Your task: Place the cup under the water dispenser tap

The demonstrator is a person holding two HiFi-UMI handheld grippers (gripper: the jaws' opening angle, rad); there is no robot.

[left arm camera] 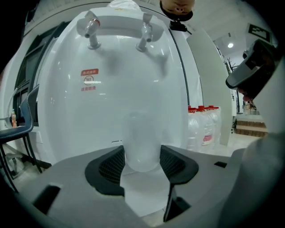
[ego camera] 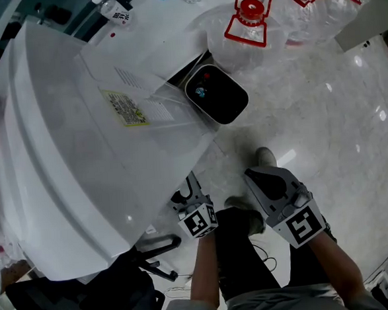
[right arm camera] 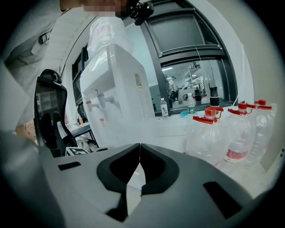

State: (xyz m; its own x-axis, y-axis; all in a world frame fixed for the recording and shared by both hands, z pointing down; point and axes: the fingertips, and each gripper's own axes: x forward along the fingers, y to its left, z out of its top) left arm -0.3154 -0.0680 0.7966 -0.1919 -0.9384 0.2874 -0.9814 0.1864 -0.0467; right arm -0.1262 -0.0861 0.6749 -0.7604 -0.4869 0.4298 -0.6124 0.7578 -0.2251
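White dispenser [left arm camera: 111, 89] ahead, left gripper [left arm camera: 141, 164] clasping translucent cup [left arm camera: 141, 138] upright, right gripper [right arm camera: 140, 171] clenched empty

Looks like an office: white water dispenser [right arm camera: 113, 89], black swivel chair [right arm camera: 46, 111], red-capped water jugs [right arm camera: 209, 133] on glossy stone floor [ego camera: 335, 95], dark-framed glass partition [right arm camera: 196, 75] behind

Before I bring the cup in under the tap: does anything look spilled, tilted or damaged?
Nothing stands out. The cup looks upright, held in the left gripper and facing the water dispenser, lower than its taps. No spill or damage shows. The right gripper is shut and empty.
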